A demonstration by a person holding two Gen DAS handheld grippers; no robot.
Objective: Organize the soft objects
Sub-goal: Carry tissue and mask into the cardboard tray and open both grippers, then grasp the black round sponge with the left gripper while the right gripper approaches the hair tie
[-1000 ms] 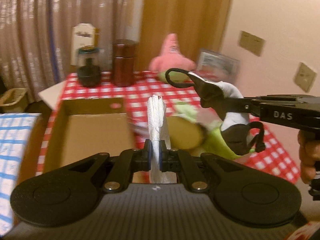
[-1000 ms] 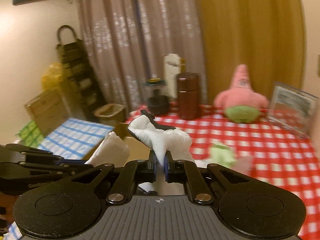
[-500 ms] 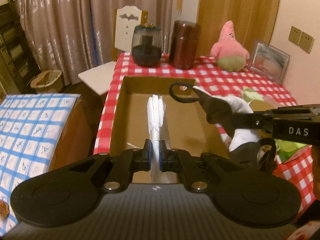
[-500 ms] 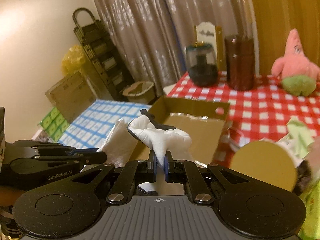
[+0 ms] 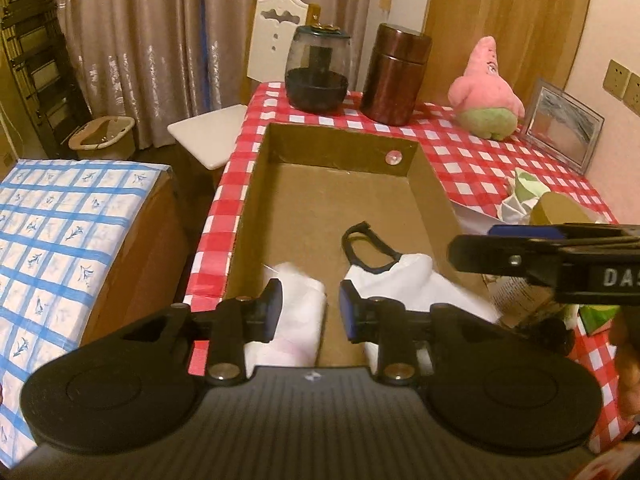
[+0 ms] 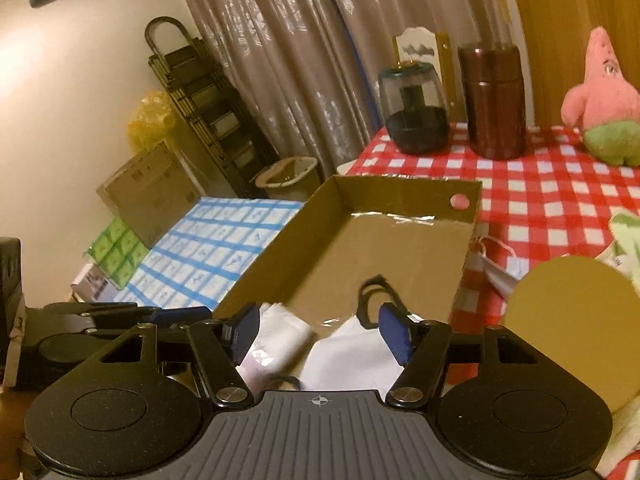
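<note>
Left claw (image 5: 307,312) parted, white cloth (image 5: 298,312) loose between, right claw (image 6: 320,332) likewise

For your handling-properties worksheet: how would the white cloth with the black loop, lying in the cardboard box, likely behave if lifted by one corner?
The white cloth lies crumpled, so it would probably droop limply. It looks thin, likely light. Its black loop might snag on the cardboard box.

a lived-in home room: a table with a red-and-white checked cloth (image 5: 472,152), a pink starfish plush toy (image 5: 486,90), a framed picture (image 5: 562,126), a white chair (image 5: 276,44), shiny floor-length curtains (image 5: 132,32) and a small bin (image 5: 102,142).
</note>
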